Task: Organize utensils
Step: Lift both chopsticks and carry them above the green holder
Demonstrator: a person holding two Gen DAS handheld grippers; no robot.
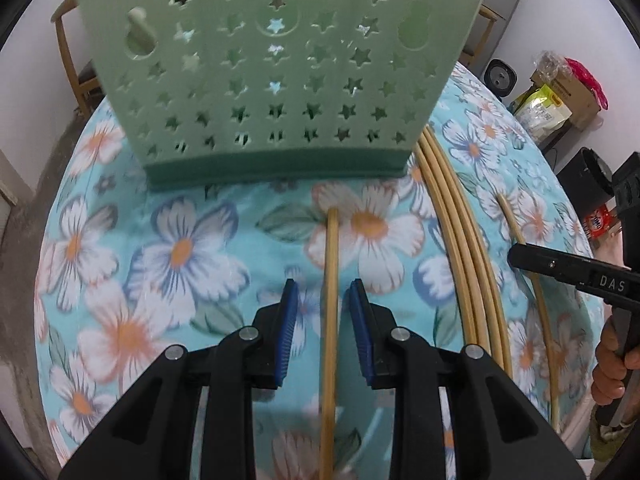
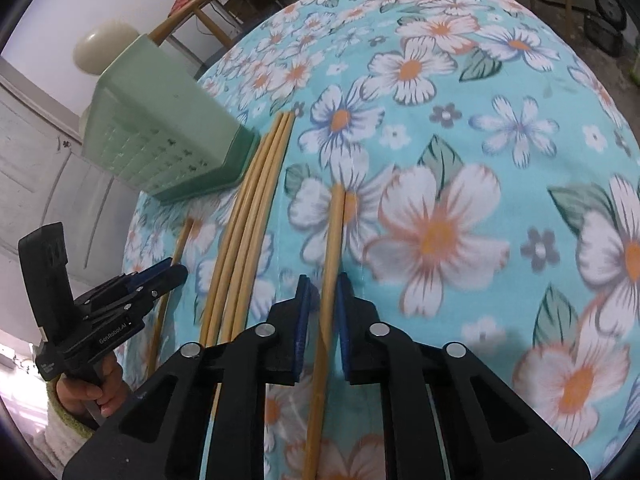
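My left claw (image 1: 324, 300) points down at the table (image 1: 208, 240), its blue pads apart with a single chopstick (image 1: 330, 320) lying between them, untouched on either side. Straight ahead of that claw, past the chopstick's tip, stands the green basket (image 1: 280, 80) with its star cut-outs. To the claw's right lies a bundle of chopsticks (image 1: 460, 240) running up beside the basket's corner, and further right another lone chopstick (image 1: 536, 296) passes under my right claw (image 1: 516, 256), seen side-on here so I cannot tell its gap from this view.

My right wrist view settles that: the right claw (image 2: 322, 300) has its pads nearly together around that chopstick (image 2: 334, 248), with a thin gap showing on each side, so it is not clamped. Just left of it is the bundle (image 2: 256, 208), then the basket (image 2: 160, 136) ahead and left. Only this view shows the left claw (image 2: 172, 272) from outside, with my hand (image 2: 92, 388) on its handle. Only the left view shows the basket's perforated front and my other hand (image 1: 616, 368) at the edge.
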